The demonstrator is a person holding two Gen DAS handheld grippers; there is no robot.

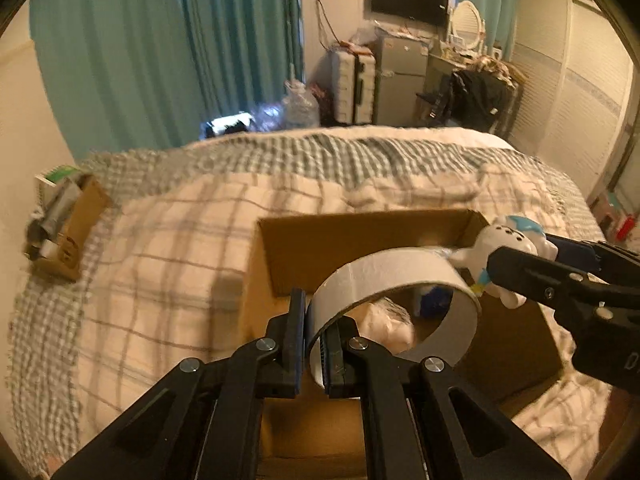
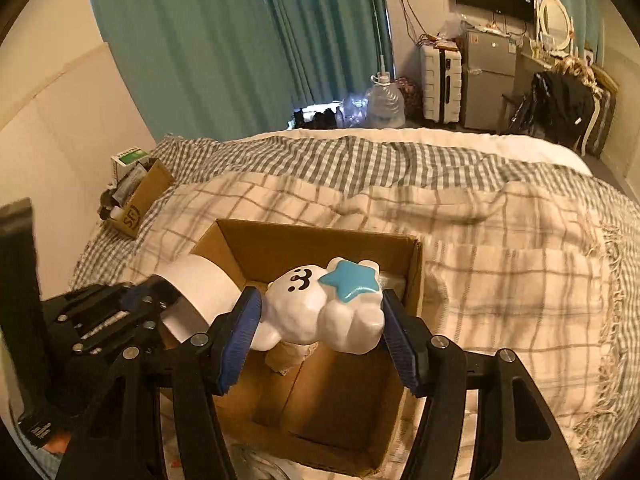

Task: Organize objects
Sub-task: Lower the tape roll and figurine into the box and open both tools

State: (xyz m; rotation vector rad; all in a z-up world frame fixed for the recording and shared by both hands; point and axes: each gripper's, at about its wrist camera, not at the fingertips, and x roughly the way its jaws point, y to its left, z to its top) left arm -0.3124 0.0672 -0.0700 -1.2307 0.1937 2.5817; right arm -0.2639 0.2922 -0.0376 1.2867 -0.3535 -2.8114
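Observation:
An open cardboard box (image 1: 360,240) (image 2: 320,240) lies on the bed. My left gripper (image 1: 316,336) is shut on the wall of a white tape roll (image 1: 404,276) and holds it over the box; the roll also shows at the left of the right wrist view (image 2: 200,284). My right gripper (image 2: 320,336) is shut on a white bear figurine with a blue star (image 2: 324,304) and holds it above the box. The figurine shows at the right of the left wrist view (image 1: 504,248). A white crumpled item (image 1: 388,324) and a blue item (image 1: 432,300) lie inside the box.
A checked blanket (image 2: 500,260) covers the bed. A small cardboard box with several items (image 1: 68,224) (image 2: 136,196) sits at the bed's far left by the wall. Teal curtains, a suitcase (image 2: 440,84), a small fridge and a water jug stand beyond the bed.

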